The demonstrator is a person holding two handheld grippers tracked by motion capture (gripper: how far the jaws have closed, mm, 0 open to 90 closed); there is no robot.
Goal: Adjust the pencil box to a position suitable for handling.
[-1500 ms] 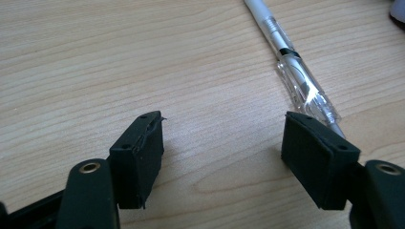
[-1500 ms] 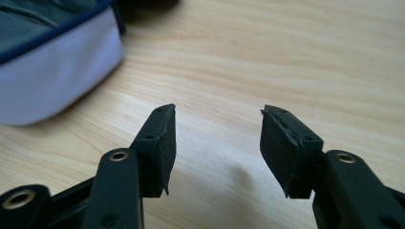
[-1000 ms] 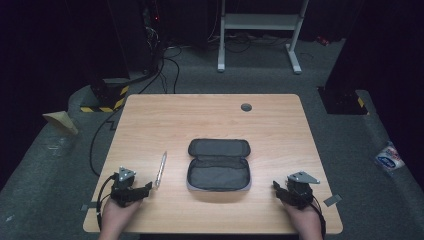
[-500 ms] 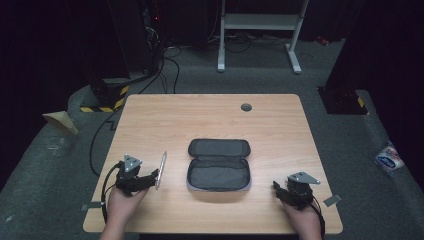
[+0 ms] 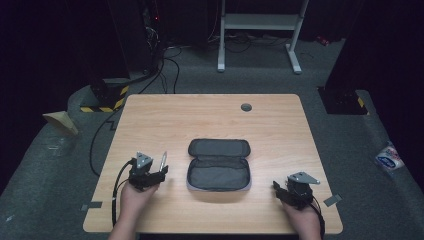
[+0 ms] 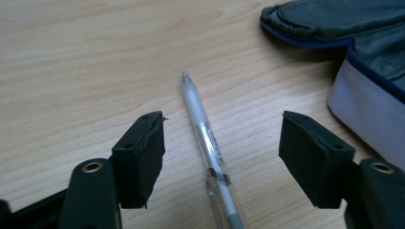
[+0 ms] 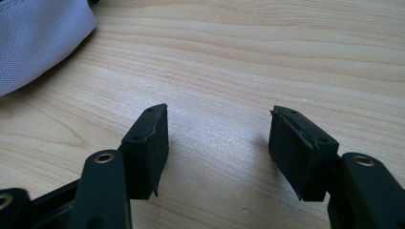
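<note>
pale wood table carries an open grey pencil case at its middle, lid flap laid back toward the far edge, with a small dark round grommet set near the far side. dark floor around it holds black cables, a yellow-and-black striped strip and a white metal frame. a translucent pen lies flat on the wood just left of the case, nothing covering it, its long axis running away from you and its tip pointing to the far edge. your left gripper sits low over it, jaws wide apart, one on each side of the barrel, touching neither. your right gripper rests near the table's front right corner, jaws apart over bare wood, case edge to its left.
</note>
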